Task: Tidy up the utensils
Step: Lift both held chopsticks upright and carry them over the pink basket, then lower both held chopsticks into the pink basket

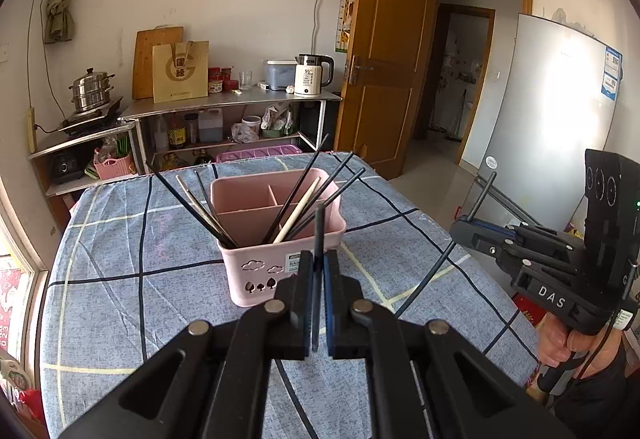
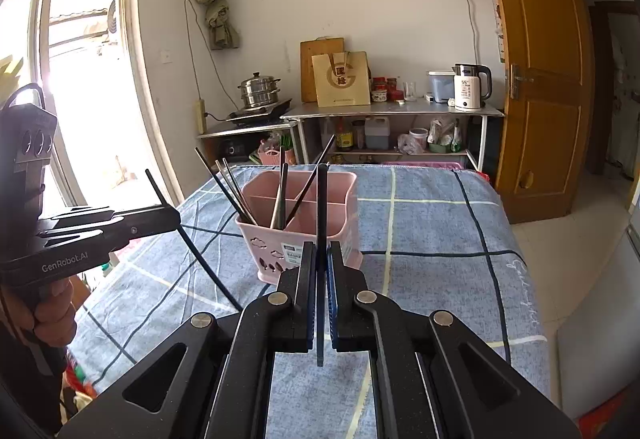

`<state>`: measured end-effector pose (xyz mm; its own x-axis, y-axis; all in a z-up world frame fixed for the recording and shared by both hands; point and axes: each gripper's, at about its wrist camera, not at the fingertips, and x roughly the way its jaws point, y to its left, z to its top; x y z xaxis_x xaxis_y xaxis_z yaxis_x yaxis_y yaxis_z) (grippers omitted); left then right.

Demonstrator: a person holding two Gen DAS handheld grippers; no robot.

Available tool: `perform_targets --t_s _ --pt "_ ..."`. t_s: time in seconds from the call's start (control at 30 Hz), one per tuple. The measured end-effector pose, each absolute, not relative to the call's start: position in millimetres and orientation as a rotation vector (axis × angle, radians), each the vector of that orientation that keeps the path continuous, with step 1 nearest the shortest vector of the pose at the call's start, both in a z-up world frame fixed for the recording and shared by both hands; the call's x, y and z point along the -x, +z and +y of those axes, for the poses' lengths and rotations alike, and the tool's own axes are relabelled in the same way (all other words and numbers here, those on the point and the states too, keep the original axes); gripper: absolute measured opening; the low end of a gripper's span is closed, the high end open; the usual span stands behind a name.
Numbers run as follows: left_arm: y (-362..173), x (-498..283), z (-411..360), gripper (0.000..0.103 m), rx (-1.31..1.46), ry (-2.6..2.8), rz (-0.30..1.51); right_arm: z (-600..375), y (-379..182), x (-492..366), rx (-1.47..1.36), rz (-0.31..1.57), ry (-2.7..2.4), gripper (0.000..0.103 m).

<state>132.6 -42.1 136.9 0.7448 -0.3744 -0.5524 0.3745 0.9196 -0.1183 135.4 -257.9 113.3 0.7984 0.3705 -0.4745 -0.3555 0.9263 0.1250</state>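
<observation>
Left tongs (image 1: 317, 303) clamped, right tongs (image 2: 320, 303) clamped; both angled downward.

A: Where's the utensil holder (image 1: 280, 235)?
B: Mid bench (image 1: 120, 279), chopsticks (image 1: 296, 199) standing in its near compartment, leaning out both ways.
A: Grippers?
B: Both on the near side of it, above the bench. Left gripper (image 1: 318, 303) w/ a chopstick (image 1: 318, 239) upright betw. its jaws; right gripper (image 2: 322, 303) same, its chopstick (image 2: 321, 239) in front of the holder.
A: Behind?
B: Shelf unit (image 1: 232, 107) at the wall, kettle (image 1: 312, 75) on top; door (image 1: 384, 51) to its right.

Pink divided caddy (image 1: 280, 235) on table, dark chopsticks (image 1: 296, 195) leaning inside
</observation>
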Motion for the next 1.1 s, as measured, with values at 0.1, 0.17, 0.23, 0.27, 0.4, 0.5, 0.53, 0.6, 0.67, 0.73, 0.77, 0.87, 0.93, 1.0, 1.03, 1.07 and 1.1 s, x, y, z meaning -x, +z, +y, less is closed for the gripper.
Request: perform_targets --t_s 0.1,0.17,0.23,0.27,0.4,0.5,0.53,0.6,0.67,0.73,0.77,0.87,0.93,1.0,1.03,1.07,1.1 --pt "136.9 -133.9 -39.9 0.005 0.000 -0.408 0.609 -256.0 114.4 -134.7 -0.025 0.514 0.393 0.005" --pt "136.7 -135.2 -38.4 0.005 0.002 -0.407 0.611 -254.1 116.4 -133.2 -0.020 0.510 0.397 0.005" --pt "136.8 -135.4 -36.9 0.005 0.002 -0.404 0.611 -252.2 119.8 -131.3 -0.014 0.502 0.402 0.005" --pt "137.1 -135.8 -35.0 0.005 0.002 -0.402 0.611 -251.8 121.3 -131.2 -0.014 0.499 0.407 0.005" --pt "140.8 -138.1 -29.6 0.005 -0.006 -0.392 0.613 -245.8 127.6 -134.1 -0.010 0.490 0.425 0.005" --pt "146.4 -140.0 -24.7 0.005 -0.009 -0.383 0.610 -238.7 133.9 -136.0 -0.004 0.476 0.447 0.005" --pt "149.3 -141.1 -22.4 0.005 -0.006 -0.383 0.607 -236.6 136.9 -137.7 -0.002 0.470 0.456 0.005" --pt "156.8 -143.4 -16.6 0.005 0.003 -0.381 0.598 -230.0 142.9 -139.5 0.005 0.455 0.469 0.005" --pt "166.8 -145.0 -11.2 0.005 0.008 -0.376 0.584 -223.8 149.8 -142.6 0.009 0.437 0.481 0.005" --pt "177.0 -146.7 -7.4 0.005 0.010 -0.367 0.567 -217.8 158.2 -146.3 0.010 0.415 0.494 0.005" --pt "182.2 -148.0 -5.5 0.005 0.012 -0.364 0.558 -215.1 161.7 -148.0 0.011 0.403 0.499 0.005" --pt "197.9 -151.7 -0.5 0.005 0.015 -0.357 0.529 -206.4 174.3 -153.6 0.010 0.367 0.510 0.005" --pt "208.7 -155.1 2.0 0.005 0.019 -0.355 0.510 -200.9 182.0 -157.3 0.012 0.342 0.516 0.005" --pt "218.6 -158.4 3.2 0.005 0.018 -0.346 0.490 -196.1 189.3 -162.6 0.014 0.321 0.517 0.005" --pt "222.8 -160.4 3.3 0.005 0.018 -0.341 0.481 -194.9 191.9 -164.3 0.012 0.310 0.517 0.005" --pt "226.4 -163.0 3.6 0.005 0.021 -0.338 0.472 -193.2 194.0 -166.3 0.010 0.298 0.516 0.005" --pt "230.0 -165.6 4.4 0.005 0.029 -0.336 0.464 -191.5 195.7 -167.7 0.009 0.284 0.515 0.005"
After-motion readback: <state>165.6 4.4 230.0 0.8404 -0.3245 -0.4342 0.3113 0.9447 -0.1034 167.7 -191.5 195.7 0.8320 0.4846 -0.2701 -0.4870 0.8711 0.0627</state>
